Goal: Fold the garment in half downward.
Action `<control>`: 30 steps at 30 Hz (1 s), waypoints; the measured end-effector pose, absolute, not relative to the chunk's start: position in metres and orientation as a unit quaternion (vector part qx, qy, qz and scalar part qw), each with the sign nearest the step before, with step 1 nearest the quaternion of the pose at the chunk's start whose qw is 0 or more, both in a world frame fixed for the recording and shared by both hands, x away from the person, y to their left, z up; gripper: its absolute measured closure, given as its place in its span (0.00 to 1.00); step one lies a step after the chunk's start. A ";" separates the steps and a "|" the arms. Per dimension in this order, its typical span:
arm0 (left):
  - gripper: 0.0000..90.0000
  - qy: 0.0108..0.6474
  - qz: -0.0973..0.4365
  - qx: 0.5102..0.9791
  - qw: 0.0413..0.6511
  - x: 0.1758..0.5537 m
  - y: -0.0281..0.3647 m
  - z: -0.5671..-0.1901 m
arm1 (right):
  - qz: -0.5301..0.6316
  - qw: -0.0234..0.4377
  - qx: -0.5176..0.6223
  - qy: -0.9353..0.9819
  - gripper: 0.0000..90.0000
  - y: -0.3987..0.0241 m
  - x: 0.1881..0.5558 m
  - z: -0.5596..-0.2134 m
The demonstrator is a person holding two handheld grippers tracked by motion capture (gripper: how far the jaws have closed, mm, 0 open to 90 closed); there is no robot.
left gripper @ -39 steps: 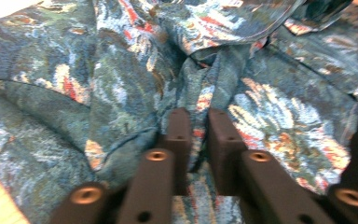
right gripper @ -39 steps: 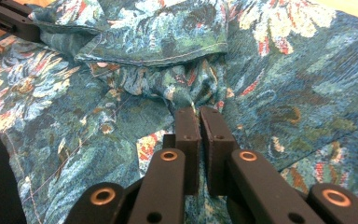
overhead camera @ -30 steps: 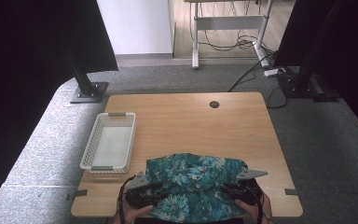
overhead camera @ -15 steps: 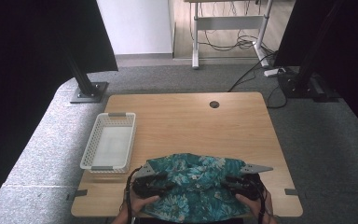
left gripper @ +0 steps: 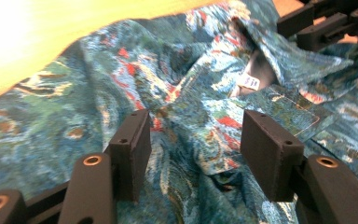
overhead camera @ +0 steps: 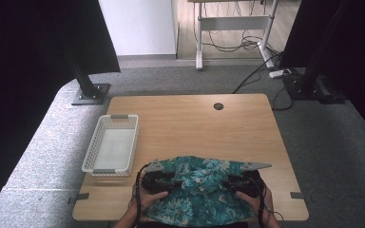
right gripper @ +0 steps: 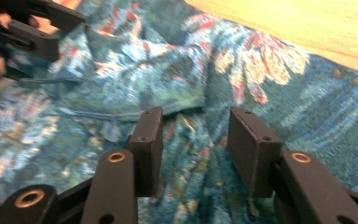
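A teal floral shirt [overhead camera: 195, 192] lies crumpled at the table's near edge. Its collar with a white label [left gripper: 251, 81] faces up. A hand holds my left gripper [overhead camera: 168, 182] at the shirt's left side. My left gripper [left gripper: 196, 128] is open, its pads apart over the folds and pressing nothing. My right gripper [overhead camera: 233, 183] is at the shirt's right side. My right gripper [right gripper: 196, 123] is also open and its jaws have just been opening, with loose cloth lying between them. Each gripper view shows the other gripper farther off, the right gripper [left gripper: 326, 23] and the left gripper [right gripper: 23, 28].
A white mesh basket [overhead camera: 110, 117] stands empty at the table's left, just beyond the left gripper. The wooden table [overhead camera: 195, 126] has a cable hole [overhead camera: 218, 106] near its far edge. Dark stands and cables are on the floor behind.
Both grippers have shifted a little farther onto the table, the left one more. The shirt's far edge now lies flatter and wider between the two grey plates.
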State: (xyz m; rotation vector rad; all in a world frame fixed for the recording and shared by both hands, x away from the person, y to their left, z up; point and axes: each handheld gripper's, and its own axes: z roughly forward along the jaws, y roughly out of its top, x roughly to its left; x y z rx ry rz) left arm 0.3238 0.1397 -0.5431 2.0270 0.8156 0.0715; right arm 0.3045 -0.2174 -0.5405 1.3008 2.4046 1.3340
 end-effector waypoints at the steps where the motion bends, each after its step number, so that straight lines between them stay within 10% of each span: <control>1: 0.47 0.329 0.033 0.827 0.454 0.324 0.138 -0.543 | 0.436 0.050 0.428 0.790 0.61 -0.217 0.305 -0.542; 8: 0.50 0.328 0.041 0.838 0.434 0.325 0.129 -0.545 | 0.423 0.062 0.433 0.794 0.59 -0.218 0.303 -0.550; 18: 0.91 0.313 0.088 0.844 0.425 0.311 0.118 -0.544 | 0.429 0.067 0.435 0.789 0.57 -0.221 0.300 -0.552; 30: 0.94 0.280 0.100 0.834 0.465 0.284 0.131 -0.533 | 0.452 0.077 0.447 0.768 0.54 -0.236 0.298 -0.545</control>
